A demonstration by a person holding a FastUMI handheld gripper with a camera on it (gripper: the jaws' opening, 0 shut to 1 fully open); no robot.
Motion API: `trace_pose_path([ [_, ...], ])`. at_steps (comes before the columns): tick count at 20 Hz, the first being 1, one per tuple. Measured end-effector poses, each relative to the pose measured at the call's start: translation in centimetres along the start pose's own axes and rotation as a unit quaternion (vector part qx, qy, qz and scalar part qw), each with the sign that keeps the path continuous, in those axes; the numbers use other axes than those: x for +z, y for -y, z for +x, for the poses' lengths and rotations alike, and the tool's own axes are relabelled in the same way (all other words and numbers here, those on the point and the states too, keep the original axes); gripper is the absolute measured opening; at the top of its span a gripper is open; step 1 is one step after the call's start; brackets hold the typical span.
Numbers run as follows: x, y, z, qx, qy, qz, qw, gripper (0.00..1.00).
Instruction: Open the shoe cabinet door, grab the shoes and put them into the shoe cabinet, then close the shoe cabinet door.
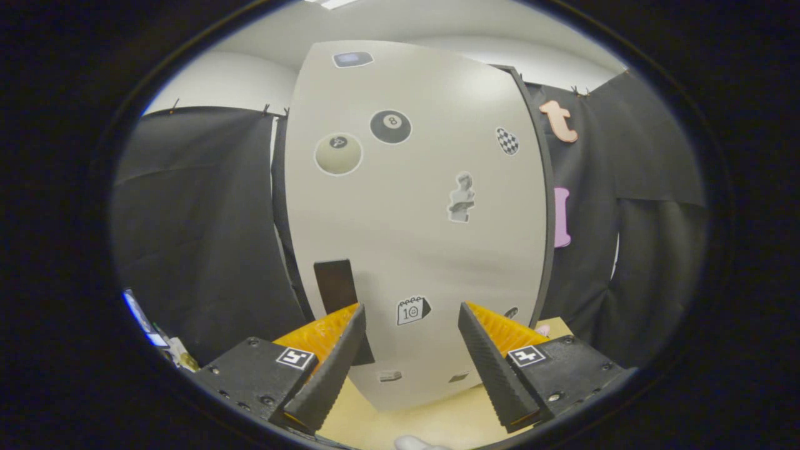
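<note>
**A:** ok so what's in front of the camera right now?

**B:** mostly the shoe cabinet door. Big pale panel, standing upright and facing the tongs, looks closed flat against the cabinet as far as I can see. There's a dark edge running down its right side.

**A:** tongs doing anything?

**B:** nope, spread wide apart with nothing between them but a view of the door. Released, not touching it as far as I can tell. The left fingertip sits right by a dark rectangular patch low on the door, could be the handle but I honestly can't tell.

**A:** door's covered in stickers, right?

**B:** yeah. A black 8-ball sticker up high, a cream ball sticker just left of it, a checkered one off to the right, a little bust statue sticker about mid-door, and a calendar sticker sitting right between the two fingers. Small dark one near the top too.

**A:** and the shoes?

**B:** can't spot any for sure. There's a bit of something white at the very bottom, below the tongs, too cut off to call.

**A:** what's it all standing on?

**B:** light wood worktop, door bottom meets it just ahead of the fingers. Black cloth hangs on both sides.
</note>
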State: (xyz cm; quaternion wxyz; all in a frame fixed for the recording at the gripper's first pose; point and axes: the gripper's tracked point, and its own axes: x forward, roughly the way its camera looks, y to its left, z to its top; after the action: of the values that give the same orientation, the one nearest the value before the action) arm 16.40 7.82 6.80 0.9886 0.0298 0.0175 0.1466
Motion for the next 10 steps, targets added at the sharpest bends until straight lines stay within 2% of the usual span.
trace_pose_path([
  [3,1.3,-1.0,0.6,-0.012,0.012,0.007,1.0,0.98],
  [10,2.2,-0.8,-4.3,-0.018,0.036,-0.009,0.999,0.99],
])
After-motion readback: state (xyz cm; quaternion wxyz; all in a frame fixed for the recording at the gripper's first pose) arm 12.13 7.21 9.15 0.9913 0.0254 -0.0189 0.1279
